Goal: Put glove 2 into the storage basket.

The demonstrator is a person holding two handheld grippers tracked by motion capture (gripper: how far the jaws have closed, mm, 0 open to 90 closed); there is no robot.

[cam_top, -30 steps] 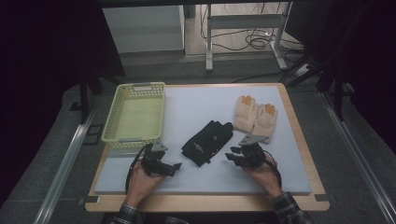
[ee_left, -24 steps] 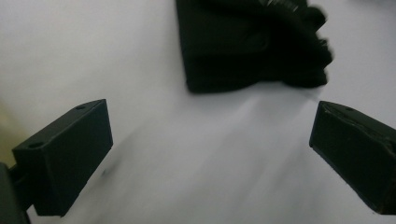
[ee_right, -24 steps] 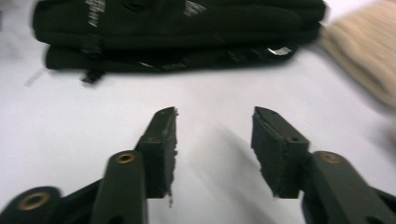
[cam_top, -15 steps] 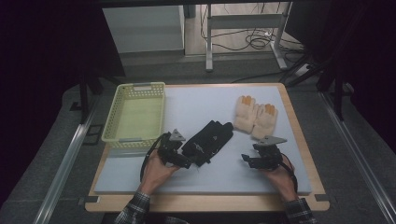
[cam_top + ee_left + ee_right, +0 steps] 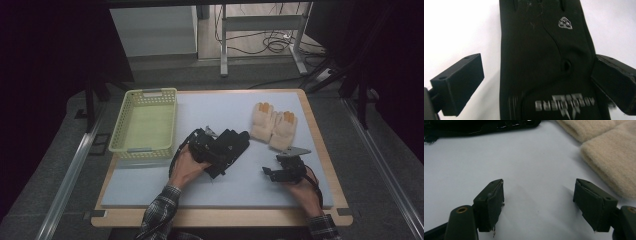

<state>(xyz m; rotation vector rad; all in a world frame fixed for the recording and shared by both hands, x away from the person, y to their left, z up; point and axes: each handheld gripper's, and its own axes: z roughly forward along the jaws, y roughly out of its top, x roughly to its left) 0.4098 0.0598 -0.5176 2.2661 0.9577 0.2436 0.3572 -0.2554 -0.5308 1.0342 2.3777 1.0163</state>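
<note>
On the pale blue-grey padded surface, a pair of black fabric gloves with grey printed lettering on the cuff lies near the middle, stacked and slanted, fingers toward the far right. The left tool sits directly over the cuff end of these gloves, held by the person's left hand in a plaid sleeve. In the left gripper view the black gloves lie between the two black jaws, which stand wide apart: the right-hand jaw sits at the glove's edge, the left-hand jaw is clear of the fabric with bare surface showing between, so the tool is open and not pressing on the gloves.

The right tool rests low over bare surface near the front right, held by the right hand. Its jaws have just been opening and now stand wide apart with nothing between them. In the right gripper view a pair of cream fleece gloves with orange fingertips lies just beyond and to the right of the jaws, not touching them; in the high view the same cream pair lies side by side near the far right, just beside the black gloves' fingertips.

A pale yellow-green perforated plastic basket stands at the far left of the surface, near the left tool
</note>
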